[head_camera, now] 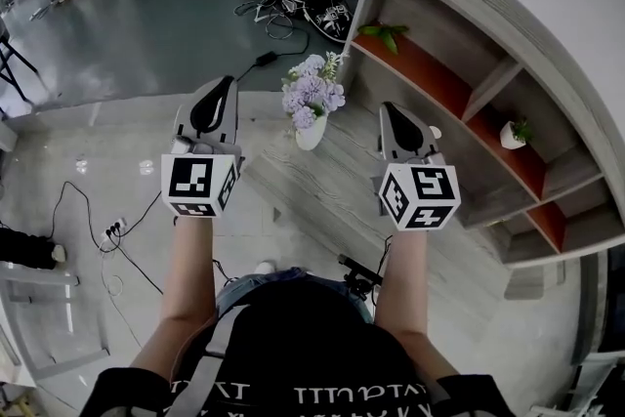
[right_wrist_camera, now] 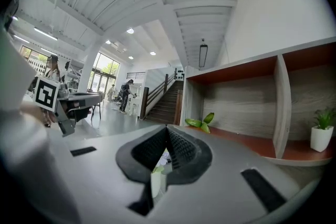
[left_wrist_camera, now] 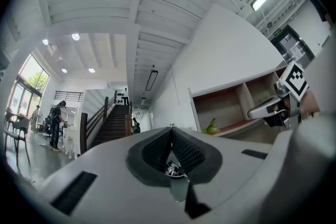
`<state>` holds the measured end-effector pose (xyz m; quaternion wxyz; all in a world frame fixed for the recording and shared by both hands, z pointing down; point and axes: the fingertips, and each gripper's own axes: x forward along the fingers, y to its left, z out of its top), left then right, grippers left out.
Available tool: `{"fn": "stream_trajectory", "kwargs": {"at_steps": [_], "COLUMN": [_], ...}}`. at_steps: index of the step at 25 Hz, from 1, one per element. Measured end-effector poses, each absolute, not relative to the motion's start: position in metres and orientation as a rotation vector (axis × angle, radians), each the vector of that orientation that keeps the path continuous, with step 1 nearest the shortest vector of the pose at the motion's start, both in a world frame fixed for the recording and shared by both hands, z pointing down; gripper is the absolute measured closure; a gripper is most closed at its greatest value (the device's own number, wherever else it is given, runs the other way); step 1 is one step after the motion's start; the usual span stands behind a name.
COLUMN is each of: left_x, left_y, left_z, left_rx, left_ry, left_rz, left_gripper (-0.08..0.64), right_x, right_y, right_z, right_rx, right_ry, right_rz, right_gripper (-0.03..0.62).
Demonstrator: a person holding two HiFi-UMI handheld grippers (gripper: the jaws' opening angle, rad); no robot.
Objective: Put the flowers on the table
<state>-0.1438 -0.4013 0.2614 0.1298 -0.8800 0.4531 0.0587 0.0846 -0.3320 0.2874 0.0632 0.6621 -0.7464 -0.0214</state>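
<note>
A: Where to find the purple flowers in the white vase (head_camera: pixel 312 98)?

B: Standing upright on the grey wooden surface (head_camera: pixel 327 195), right between the two tools and a little ahead.

A: And the left tool (head_camera: pixel 220 93)?

B: Shut tight, holding nothing. Same for the right tool (head_camera: pixel 398 117).

A: Nearer one?

B: Hard to tell from up here, maybe the right. Tall vase, so best pinched from the side.

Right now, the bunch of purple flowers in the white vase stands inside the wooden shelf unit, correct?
No. The bunch of purple flowers in the white vase stands outside the wooden shelf unit, on the wood-grain surface beside it; the head view shows this.
</note>
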Motion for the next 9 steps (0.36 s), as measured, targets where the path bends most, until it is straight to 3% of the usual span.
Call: {"fn": "stream_trajectory", "kwargs": {"at_steps": [9], "left_x": [-0.137], "left_y": [-0.401], "left_z": [0.256], "left_rx": [-2.576], "left_ry": [1.296], "left_rz": [0.217], "left_gripper": [0.549], "right_x": [0.088], "right_y": [-0.321], "right_z": [0.293], "right_rx": [1.993], "right_ry": [-2.233], "right_rz": [-0.076], "right_gripper": [0.578]}}
